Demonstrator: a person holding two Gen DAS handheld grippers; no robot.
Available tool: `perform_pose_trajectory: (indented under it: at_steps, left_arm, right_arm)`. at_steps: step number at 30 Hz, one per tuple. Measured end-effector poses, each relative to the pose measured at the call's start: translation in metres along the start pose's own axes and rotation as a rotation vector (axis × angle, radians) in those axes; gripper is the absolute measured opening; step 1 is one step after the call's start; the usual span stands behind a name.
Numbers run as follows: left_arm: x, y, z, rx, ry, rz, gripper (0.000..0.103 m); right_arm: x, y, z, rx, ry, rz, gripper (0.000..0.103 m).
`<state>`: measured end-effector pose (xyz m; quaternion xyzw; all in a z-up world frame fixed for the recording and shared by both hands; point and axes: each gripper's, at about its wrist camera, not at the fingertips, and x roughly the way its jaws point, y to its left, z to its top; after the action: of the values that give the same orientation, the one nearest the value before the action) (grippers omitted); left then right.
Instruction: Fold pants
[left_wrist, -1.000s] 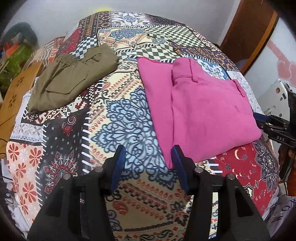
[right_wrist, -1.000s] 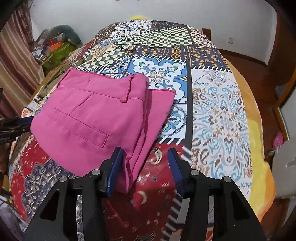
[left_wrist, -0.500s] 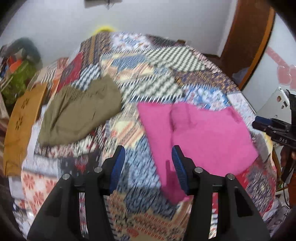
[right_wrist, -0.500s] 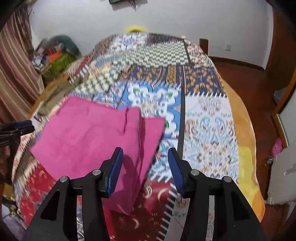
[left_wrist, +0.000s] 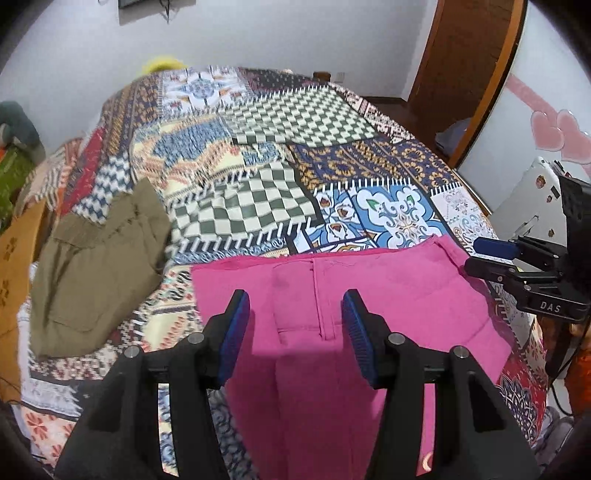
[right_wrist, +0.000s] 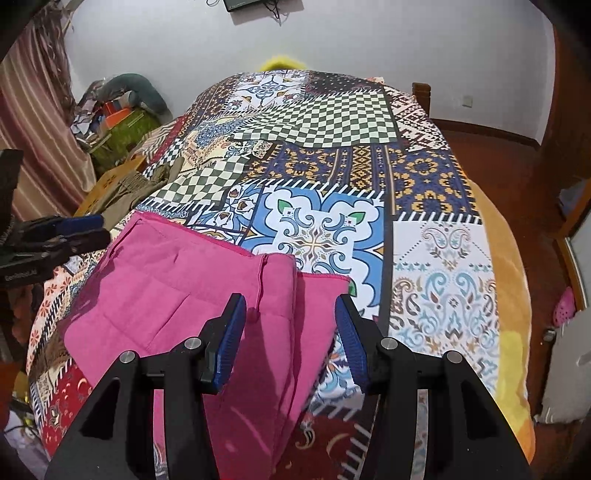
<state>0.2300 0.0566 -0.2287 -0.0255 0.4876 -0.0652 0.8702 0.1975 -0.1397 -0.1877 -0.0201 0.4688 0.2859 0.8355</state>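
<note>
Pants (left_wrist: 388, 295), pink, lie part-folded on bed (left_wrist: 258, 206). Left view: left gripper (left_wrist: 295, 332) above waistband, fingers (left_wrist: 232, 332) approx half open, nothing held; olive garment (left_wrist: 92, 266) well apart. Right view: right gripper (right_wrist: 290, 339) over pants' (right_wrist: 166, 288) doubled edge, fingers likewise empty. Cloth looks soft, light, limp; pinch hem corners w/ both.

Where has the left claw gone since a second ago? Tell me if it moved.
Yes. The left claw moved right, from over the bedspread onto the pink pants.
</note>
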Motion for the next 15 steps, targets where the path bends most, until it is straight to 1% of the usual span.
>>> perform_pose_trajectory:
  at_steps: [3, 6, 7, 10, 11, 14, 15]
  left_arm:
    - [0.012, 0.006, -0.001, -0.037, 0.026, -0.033, 0.052]
    - [0.019, 0.009, -0.003, -0.069, 0.047, -0.079, 0.052]
    - [0.021, 0.011, -0.003, -0.077, 0.047, -0.091, 0.05]
    - [0.021, 0.011, -0.004, -0.079, 0.046, -0.118, 0.042]
    - [0.02, 0.009, -0.004, -0.073, 0.039, -0.115, 0.041]
    - [0.017, 0.007, -0.003, -0.06, 0.027, -0.115, 0.037]
    - [0.016, 0.006, -0.003, -0.057, 0.024, -0.117, 0.034]
  right_arm:
    - [0.008, 0.0, 0.001, 0.007, 0.025, 0.038, 0.04]
    - [0.016, 0.004, 0.0, 0.0, 0.04, 0.055, 0.037]
    - [0.018, 0.003, 0.0, -0.002, 0.042, 0.06, 0.032]
    - [0.016, 0.006, 0.001, -0.018, 0.028, 0.05, 0.026]
    - [0.016, 0.006, 0.002, -0.024, 0.021, 0.043, 0.022]
    - [0.01, 0.003, 0.003, -0.024, -0.004, 0.051, 0.017]
    - [0.01, 0.003, 0.004, -0.024, -0.007, 0.053, 0.017]
